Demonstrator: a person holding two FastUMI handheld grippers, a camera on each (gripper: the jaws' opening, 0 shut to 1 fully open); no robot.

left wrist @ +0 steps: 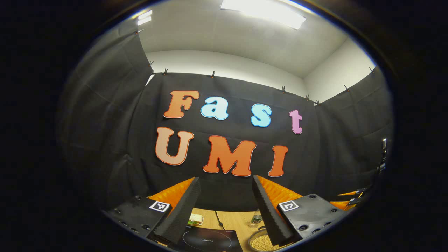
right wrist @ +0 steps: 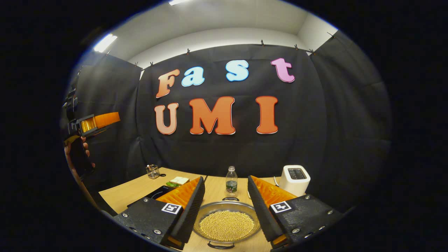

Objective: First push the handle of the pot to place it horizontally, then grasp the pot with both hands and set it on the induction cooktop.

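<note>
A shallow metal pot [right wrist: 226, 224] full of small yellow beans rests on the wooden table, with one dark handle at its near rim [right wrist: 220, 245] and one at its far rim [right wrist: 229, 199]. My right gripper [right wrist: 225, 190] is open and hovers above the pot, its fingers spread to either side of it. The black induction cooktop [right wrist: 154, 194] lies to the pot's left. In the left gripper view the cooktop [left wrist: 210, 239] sits low between the fingers of my open left gripper [left wrist: 225, 183], and the pot [left wrist: 260, 241] is at the lower right. A hand holds the left gripper [right wrist: 92, 124] high at the left.
A water bottle [right wrist: 231, 180] stands just behind the pot. A white toaster [right wrist: 295, 178] is at the back right. A small glass jar [right wrist: 153, 171] and a sandwich [right wrist: 178, 181] sit at the back left. The cooktop's cable [left wrist: 218, 220] runs across the table.
</note>
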